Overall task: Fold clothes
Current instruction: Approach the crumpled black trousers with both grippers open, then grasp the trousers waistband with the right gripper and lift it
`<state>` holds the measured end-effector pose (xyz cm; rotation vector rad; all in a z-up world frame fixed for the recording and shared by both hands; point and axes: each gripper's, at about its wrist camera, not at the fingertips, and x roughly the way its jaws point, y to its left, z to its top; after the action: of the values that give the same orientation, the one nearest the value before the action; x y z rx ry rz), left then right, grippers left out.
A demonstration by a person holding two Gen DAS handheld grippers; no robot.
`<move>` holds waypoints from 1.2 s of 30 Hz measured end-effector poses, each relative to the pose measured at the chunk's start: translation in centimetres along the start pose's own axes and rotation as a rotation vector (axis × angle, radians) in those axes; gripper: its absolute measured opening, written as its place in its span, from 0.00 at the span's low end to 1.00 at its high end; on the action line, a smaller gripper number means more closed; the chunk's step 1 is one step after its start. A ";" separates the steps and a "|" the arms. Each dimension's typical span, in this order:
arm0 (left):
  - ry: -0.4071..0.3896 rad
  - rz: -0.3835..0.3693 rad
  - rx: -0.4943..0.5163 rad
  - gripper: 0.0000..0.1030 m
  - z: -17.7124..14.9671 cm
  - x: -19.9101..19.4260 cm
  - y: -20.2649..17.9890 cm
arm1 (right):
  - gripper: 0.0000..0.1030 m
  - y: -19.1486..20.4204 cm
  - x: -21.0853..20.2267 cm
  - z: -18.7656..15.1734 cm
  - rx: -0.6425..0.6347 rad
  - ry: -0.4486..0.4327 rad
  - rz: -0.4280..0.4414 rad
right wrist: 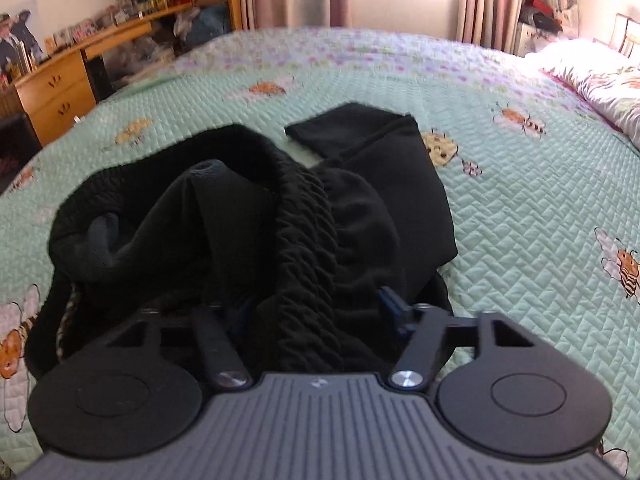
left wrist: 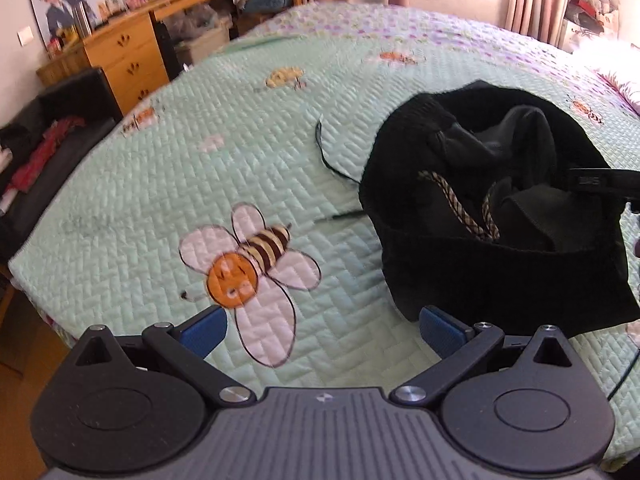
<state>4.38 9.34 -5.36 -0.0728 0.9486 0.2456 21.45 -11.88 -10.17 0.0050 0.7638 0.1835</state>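
Black trousers point(right wrist: 248, 216) lie bunched on the bed point(right wrist: 520, 184), on its green quilt with bees; waistband end is heaped near the right claw, one leg runs flat away toward the far side. A checked drawstring point(left wrist: 456, 208) shows inside the open waist.

Right claw point(right wrist: 312, 308): the gathered elastic waistband point(right wrist: 308, 240) passes between its fingers, and the blue pads are mostly buried in cloth. It looks closed on the waistband, though the pad contact itself is hidden.

Left claw point(left wrist: 322, 330): spread wide, holding nothing, over bare quilt just left of the heap.

Handling, judged: soft, fleecy, thick fabric, limp, no stiffness, light to moderate in weight. It will sag and bunch when lifted from one point. Not slippery or fragile. The ribbed waistband is the firmest hold; a second grip further along that band should spread it flat. Keep the drawstring clear.
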 end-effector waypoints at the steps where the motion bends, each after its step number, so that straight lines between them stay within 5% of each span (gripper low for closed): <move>1: 0.007 -0.009 -0.014 0.99 -0.1 0.1 0.2 | 0.31 0.0 -1.0 -0.3 0.014 -0.022 0.013; 8: 0.037 -0.054 -0.085 0.98 -0.5 0.3 1.7 | 0.25 -2.0 -8.6 -0.3 0.202 -0.158 0.241; 12: 0.001 -0.081 -0.081 0.98 -0.8 -0.7 2.2 | 0.25 -7.7 -13.6 0.4 0.458 -0.258 0.462; 15: -0.021 -0.090 -0.070 0.99 -0.8 -1.1 2.1 | 0.24 -13.0 -18.1 -0.9 0.597 -0.399 0.528; 17: -0.014 -0.102 -0.063 0.99 -0.7 -0.8 1.5 | 0.24 -16.3 -20.3 -1.5 0.618 -0.466 0.441; 19: 0.003 -0.123 -0.039 0.99 -0.8 -0.5 0.5 | 0.25 -18.9 -20.4 -2.1 0.579 -0.443 0.188; 22: 0.020 -0.149 0.017 0.98 -1.1 -0.2 -1.3 | 0.29 -21.2 -17.0 -3.9 0.440 -0.214 -0.177; 24: 0.020 -0.154 0.055 0.98 -1.5 -0.1 -2.5 | 0.29 -21.8 -15.3 -6.6 0.440 -0.090 -0.301; 29: 0.011 -0.175 0.087 0.98 -1.7 -0.5 -4.0 | 0.31 -20.7 -17.2 -10.2 0.429 -0.163 -0.288; 31: 0.010 -0.195 0.088 0.98 -1.6 -0.6 -4.3 | 0.43 -20.2 -18.0 -11.5 0.418 -0.188 -0.269; 34: 0.004 -0.215 0.092 0.98 -1.6 -0.6 -4.7 | 0.73 -19.3 -18.9 -12.2 0.373 -0.167 -0.080; 36: -0.009 -0.209 0.110 0.97 -1.8 -0.8 -5.2 | 0.73 -19.1 -18.6 -13.3 0.418 -0.124 0.032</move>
<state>3.80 3.86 -5.99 -0.0695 0.9362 0.0007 2.26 -34.66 -8.32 0.4211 0.6674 0.0503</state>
